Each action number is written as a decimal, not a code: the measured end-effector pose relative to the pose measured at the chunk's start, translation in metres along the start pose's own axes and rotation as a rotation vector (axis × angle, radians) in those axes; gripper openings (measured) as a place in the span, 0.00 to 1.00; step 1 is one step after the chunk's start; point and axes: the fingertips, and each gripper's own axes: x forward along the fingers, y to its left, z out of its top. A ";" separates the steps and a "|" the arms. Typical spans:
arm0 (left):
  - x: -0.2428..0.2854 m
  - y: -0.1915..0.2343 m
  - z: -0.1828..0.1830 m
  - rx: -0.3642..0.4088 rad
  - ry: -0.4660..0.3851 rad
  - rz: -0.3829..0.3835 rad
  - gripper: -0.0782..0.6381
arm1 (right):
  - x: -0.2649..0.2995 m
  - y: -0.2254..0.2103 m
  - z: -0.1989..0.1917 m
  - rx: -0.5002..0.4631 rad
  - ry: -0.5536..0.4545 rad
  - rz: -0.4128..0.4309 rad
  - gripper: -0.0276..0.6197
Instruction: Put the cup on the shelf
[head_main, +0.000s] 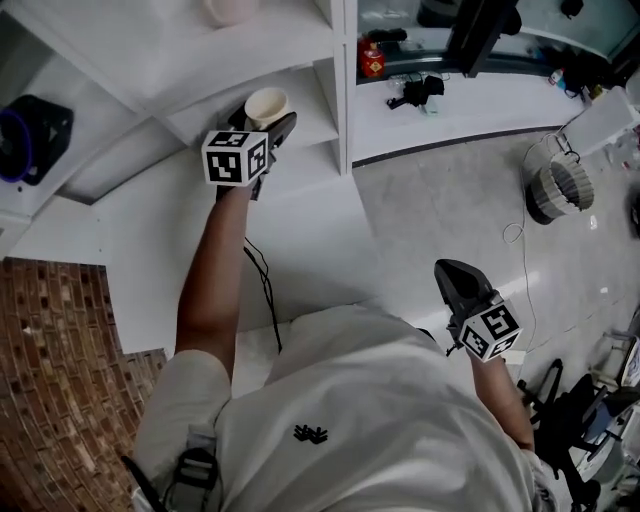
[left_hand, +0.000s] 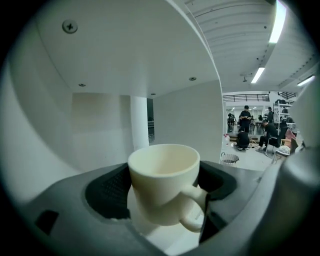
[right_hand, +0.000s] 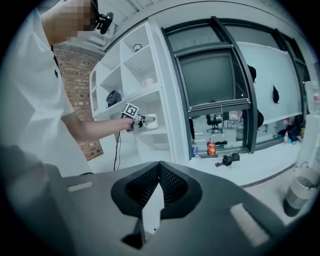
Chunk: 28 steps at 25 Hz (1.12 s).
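A cream cup (head_main: 266, 105) with a handle sits between the jaws of my left gripper (head_main: 262, 117), inside a compartment of the white shelf (head_main: 312, 120). In the left gripper view the cup (left_hand: 161, 172) leans slightly, handle toward the lower right. The dark pads (left_hand: 107, 192) press on its sides just above the shelf board, so my left gripper (left_hand: 164, 192) is shut on it. From the right gripper view the cup (right_hand: 150, 120) shows small and far off at the shelf. My right gripper (head_main: 456, 276) hangs low by the person's right side, and in its own view my right gripper (right_hand: 159, 172) is shut on nothing.
A black round object (head_main: 30, 135) lies in a shelf compartment to the left. A red bottle (head_main: 372, 60) and a black tool (head_main: 415, 92) rest on the window ledge. A white wire basket (head_main: 558, 188) stands on the floor at right. A cable (head_main: 262, 290) trails below the left arm.
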 end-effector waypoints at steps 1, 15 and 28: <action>0.004 0.004 -0.001 -0.005 0.000 0.002 0.68 | -0.001 0.000 -0.001 0.005 0.002 -0.009 0.06; 0.032 0.027 -0.003 0.005 -0.022 0.027 0.68 | 0.005 0.008 -0.003 0.022 0.021 -0.052 0.06; 0.027 0.031 0.004 0.022 -0.077 0.090 0.75 | -0.007 0.006 -0.012 0.044 0.023 -0.049 0.06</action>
